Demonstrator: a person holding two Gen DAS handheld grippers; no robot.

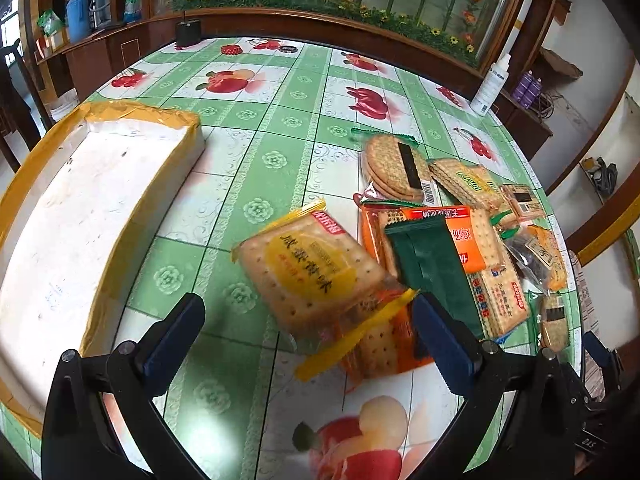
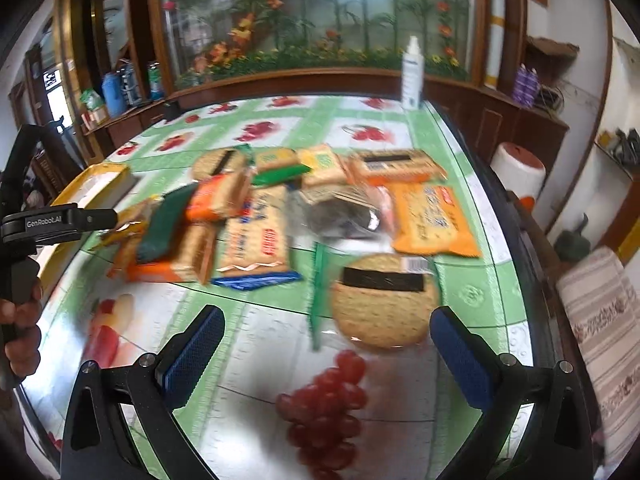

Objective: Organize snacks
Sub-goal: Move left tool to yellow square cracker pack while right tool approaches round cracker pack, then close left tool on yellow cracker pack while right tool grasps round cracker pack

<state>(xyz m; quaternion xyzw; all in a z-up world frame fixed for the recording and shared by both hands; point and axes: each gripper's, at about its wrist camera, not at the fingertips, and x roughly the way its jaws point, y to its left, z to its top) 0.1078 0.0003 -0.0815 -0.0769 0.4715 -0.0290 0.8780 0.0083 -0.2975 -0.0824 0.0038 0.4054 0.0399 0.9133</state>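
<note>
From my left wrist camera I saw the left gripper (image 1: 308, 340) with its jaws spread wide, holding nothing, poised over the near edge of a yellow cracker packet (image 1: 308, 276). That packet lay tilted on top of an orange-wrapped cracker pack (image 1: 380, 344), and its yellow sealed end stuck out between my fingertips (image 1: 176, 332). Just right of it sat a dark green packet (image 1: 436, 264) overlapping an orange-and-white cracker pack (image 1: 484, 248). Further back lay a clear bag of round crackers with a seaweed strip (image 1: 394, 168). To the left, well apart from the pile, stood the white tray with yellow tape on its rim (image 1: 100, 184) — nothing in it that I could see.

The right wrist view was blurred. The right gripper (image 2: 328, 352) was likewise spread open and empty, hovering over the green fruit-print tablecloth (image 2: 472, 292). A round seaweed cracker packet (image 2: 384, 304) lay between and just beyond its fingers. Behind it the snack pile ran across the table — an orange packet (image 2: 432, 220), a blue-edged cracker pack (image 2: 256, 236) and a dark clear bag (image 2: 344, 216) among them. A white spray bottle (image 2: 413, 74) stood upright at the table's far edge.
</note>
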